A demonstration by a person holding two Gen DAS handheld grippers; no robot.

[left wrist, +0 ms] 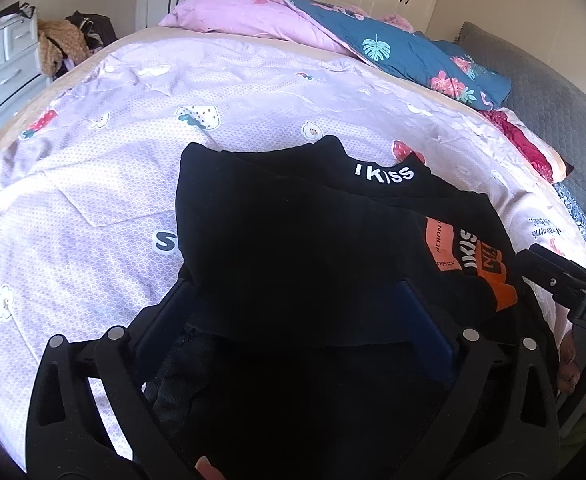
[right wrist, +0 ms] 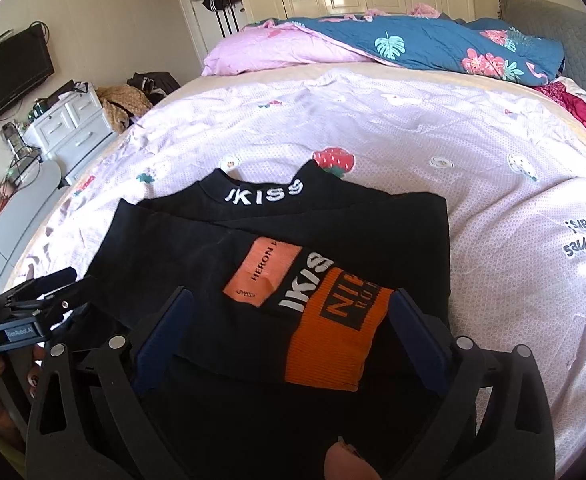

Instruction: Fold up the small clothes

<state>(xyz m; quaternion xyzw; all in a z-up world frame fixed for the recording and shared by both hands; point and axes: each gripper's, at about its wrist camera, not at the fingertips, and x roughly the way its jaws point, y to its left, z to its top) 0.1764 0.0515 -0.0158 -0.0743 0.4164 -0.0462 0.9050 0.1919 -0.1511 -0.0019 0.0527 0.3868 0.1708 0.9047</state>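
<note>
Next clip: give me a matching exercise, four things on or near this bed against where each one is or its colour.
Things:
1. black top
2. orange patch
3. blue leaf-print quilt
4. white drawer unit

Descriptions:
A. bunched along the far side of the bed
B. on the floor beside the bed, at the left of the view
C. spread flat on the pale printed sheet, "IKISS" on its collar
D. between the open right gripper's blue pads

Pairs: 1-C, 2-D, 3-A, 4-B

two close wrist views angled down across the bed point(left wrist: 253, 92), both sharing the black garment point(right wrist: 197, 240)
</note>
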